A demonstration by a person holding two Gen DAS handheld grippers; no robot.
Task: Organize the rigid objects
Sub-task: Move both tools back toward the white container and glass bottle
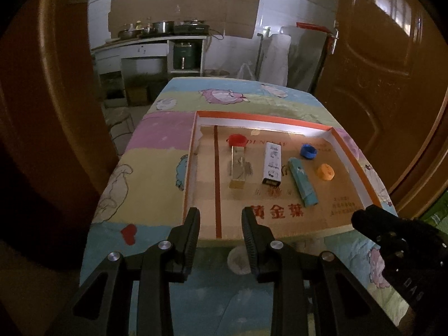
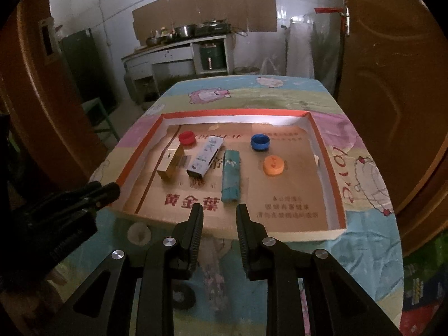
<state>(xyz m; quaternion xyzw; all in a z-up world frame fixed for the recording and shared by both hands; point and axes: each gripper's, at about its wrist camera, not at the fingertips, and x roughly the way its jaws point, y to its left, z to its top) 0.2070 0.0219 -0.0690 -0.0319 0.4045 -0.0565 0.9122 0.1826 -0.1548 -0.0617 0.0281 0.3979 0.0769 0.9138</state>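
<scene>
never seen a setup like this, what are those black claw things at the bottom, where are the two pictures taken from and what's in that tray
The black claws are two-finger grippers that a person holds, one per hand; no robot arm. Each carries a wide-angle camera looking along its fingers, so one picture is from the left gripper and the other from the right gripper.

Both hover empty over a cartoon-print tablecloth, near a shallow orange-rimmed cardboard tray. In the tray lie a red bottle cap, blue bottle cap, orange bottle cap, gold slim box, white printed box and teal slim box.
</scene>
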